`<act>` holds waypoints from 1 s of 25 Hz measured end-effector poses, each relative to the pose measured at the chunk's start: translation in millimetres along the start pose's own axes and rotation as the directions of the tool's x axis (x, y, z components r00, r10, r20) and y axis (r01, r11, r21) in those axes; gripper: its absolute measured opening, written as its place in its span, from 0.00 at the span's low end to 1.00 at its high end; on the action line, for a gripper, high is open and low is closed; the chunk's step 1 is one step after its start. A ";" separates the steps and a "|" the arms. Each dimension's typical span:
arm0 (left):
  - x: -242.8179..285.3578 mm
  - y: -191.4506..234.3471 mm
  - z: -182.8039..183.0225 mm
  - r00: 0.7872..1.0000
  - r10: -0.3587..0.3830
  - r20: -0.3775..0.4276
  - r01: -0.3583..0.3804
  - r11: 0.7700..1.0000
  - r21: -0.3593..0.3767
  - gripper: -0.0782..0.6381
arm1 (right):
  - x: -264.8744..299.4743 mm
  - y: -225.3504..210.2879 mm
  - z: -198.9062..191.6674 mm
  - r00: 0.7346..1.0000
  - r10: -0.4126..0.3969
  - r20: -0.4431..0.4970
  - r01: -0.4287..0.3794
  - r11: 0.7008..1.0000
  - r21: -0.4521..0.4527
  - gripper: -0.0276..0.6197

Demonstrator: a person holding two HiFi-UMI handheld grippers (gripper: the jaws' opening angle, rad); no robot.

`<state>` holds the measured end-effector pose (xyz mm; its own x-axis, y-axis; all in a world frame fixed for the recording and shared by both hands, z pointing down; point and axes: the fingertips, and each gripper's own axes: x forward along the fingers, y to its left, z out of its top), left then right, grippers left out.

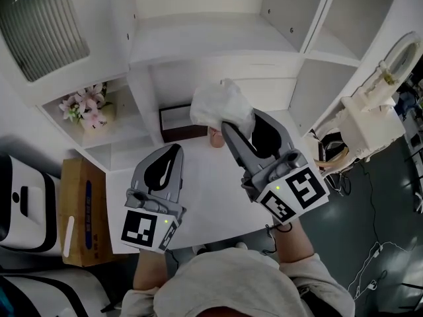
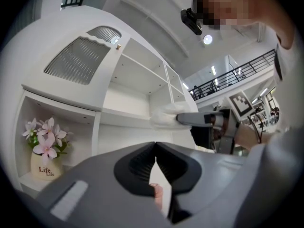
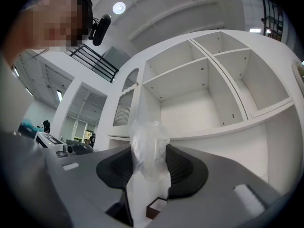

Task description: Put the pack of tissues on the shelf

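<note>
Between the jaws of the right gripper (image 1: 241, 123), above the white table (image 1: 211, 177) and just in front of the shelf (image 1: 211, 35), sits the pack of tissues (image 1: 220, 104). It is white and soft, wrapped in crinkled clear film, and the jaws pinch it partway closed. A low side compartment holds a pot (image 1: 96, 121) of pink flowers. A dark box (image 1: 182, 124) stands under the shelf, its contents unclear. The left gripper (image 2: 155, 145) has its jaw tips meeting.

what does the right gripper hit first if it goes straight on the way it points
Probably the front ledge of the white shelf, and the pack of tissues in its jaws would touch first; depth is unclear.
</note>
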<state>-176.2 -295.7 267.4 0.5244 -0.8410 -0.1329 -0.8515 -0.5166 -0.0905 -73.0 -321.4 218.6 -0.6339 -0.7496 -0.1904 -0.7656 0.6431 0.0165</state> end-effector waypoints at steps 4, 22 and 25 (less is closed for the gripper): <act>-2.1 8.7 -1.0 1.000 -0.005 0.002 0.005 1.000 -0.006 0.11 | 13.5 -2.6 12.9 1.000 -0.023 0.014 0.023 0.999 -0.031 0.33; -15.6 48.3 -3.8 1.000 0.020 0.009 -0.020 0.999 -0.031 0.11 | 81.0 -34.4 69.0 0.991 -0.120 0.065 0.126 0.986 -0.105 0.33; -16.4 53.1 -5.3 1.000 0.022 0.012 -0.022 0.999 -0.036 0.11 | 90.4 -42.9 61.4 0.987 -0.156 0.036 0.159 0.977 -0.139 0.33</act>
<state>-230.1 -310.2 270.0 0.5056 -0.8502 -0.1467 -0.8623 -0.5038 -0.0519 -90.7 -407.2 140.4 -0.5025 -0.8345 -0.2261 -0.8645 0.4875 0.1222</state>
